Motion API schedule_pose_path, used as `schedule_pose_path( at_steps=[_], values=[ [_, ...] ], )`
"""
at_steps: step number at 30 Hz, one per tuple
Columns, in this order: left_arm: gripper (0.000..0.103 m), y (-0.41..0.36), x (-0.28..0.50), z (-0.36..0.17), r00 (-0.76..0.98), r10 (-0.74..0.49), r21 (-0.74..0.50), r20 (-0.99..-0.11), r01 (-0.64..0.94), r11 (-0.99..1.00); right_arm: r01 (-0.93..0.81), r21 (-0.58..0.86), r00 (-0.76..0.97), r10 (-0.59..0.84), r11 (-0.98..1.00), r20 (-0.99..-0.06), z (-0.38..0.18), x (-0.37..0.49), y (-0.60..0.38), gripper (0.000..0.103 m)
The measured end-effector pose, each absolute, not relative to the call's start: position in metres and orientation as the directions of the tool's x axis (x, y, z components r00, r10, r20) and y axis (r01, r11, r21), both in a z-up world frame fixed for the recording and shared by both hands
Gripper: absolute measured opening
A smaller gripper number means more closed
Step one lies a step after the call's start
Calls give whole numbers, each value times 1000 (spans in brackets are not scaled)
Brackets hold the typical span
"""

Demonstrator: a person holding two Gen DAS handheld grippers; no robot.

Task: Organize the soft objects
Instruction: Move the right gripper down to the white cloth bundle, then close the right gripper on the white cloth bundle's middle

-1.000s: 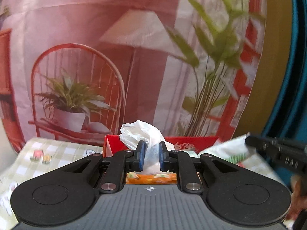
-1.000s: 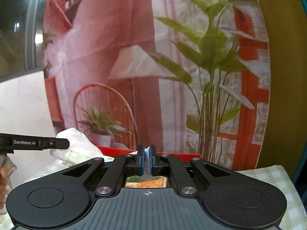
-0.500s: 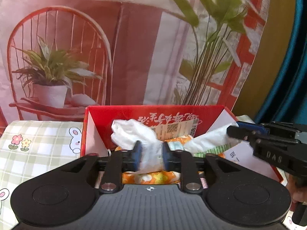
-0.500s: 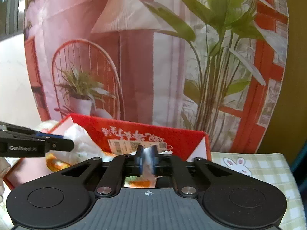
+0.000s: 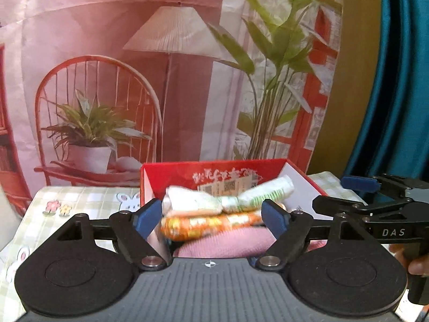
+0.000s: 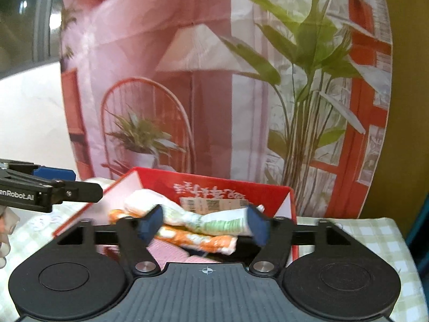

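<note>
A table under a pale green checked cloth (image 5: 88, 198) printed with rabbits and small flowers carries an open red box (image 5: 214, 170), and behind it hangs a printed backdrop (image 5: 161, 67) of a wire chair, a potted plant, a floor lamp and tall green leaves; a teal curtain (image 5: 396, 94) closes the right edge of the left wrist view. Half a second ago both grippers were pinching the white twisted bag between their blue pads, one at each end — now the left gripper (image 5: 211, 216) and the right gripper (image 6: 205, 224) stand with fingers spread wide, their jaws having just been opening, and nothing is pressed between the pads. The white twisted bag (image 5: 228, 198) lies inside the box on top of an orange patterned packet (image 5: 209, 224), which rests on a pink knitted piece (image 5: 225, 247). The bag's long axis runs across the box from side to side, roughly level and parallel to the box's back wall; it is wrung thin at the middle and swells at both ends, and the end with green print lifts slightly toward the right wall of the box. In the left wrist view the other gripper reaches in from the right, with part of a hand (image 5: 413, 260) behind it.
</note>
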State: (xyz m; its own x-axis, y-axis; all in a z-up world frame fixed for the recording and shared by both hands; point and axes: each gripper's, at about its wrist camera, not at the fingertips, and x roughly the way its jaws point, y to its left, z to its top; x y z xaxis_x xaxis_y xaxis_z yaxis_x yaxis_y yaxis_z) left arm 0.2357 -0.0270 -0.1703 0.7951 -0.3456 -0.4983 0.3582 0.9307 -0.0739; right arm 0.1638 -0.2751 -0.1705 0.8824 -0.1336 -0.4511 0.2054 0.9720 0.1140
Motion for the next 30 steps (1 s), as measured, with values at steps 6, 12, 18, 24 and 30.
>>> schedule_pose_path(
  at_steps=[6, 12, 18, 24, 30],
  values=[
    [84, -17, 203, -181, 759, -367, -155, -538, 339, 928, 249, 160, 884, -157, 955, -439, -174, 124, -265, 103],
    [84, -23, 182, -207, 700, -377, -138, -607, 374, 917, 273, 185, 876, -164, 944, -454, -197, 90, -261, 103],
    [83, -30, 186, -242, 653, -378, -182, -656, 349, 919, 313, 229, 843, -159, 922, -514, -239, 76, -260, 103],
    [80, -41, 194, -272, 620, -355, -172, -700, 335, 926, 330, 247, 815, -142, 911, -562, -269, 83, -252, 102],
    [59, -38, 198, -295, 583, -371, -206, -723, 331, 921, 335, 244, 789, -129, 910, -601, -291, 96, -247, 95]
  ],
)
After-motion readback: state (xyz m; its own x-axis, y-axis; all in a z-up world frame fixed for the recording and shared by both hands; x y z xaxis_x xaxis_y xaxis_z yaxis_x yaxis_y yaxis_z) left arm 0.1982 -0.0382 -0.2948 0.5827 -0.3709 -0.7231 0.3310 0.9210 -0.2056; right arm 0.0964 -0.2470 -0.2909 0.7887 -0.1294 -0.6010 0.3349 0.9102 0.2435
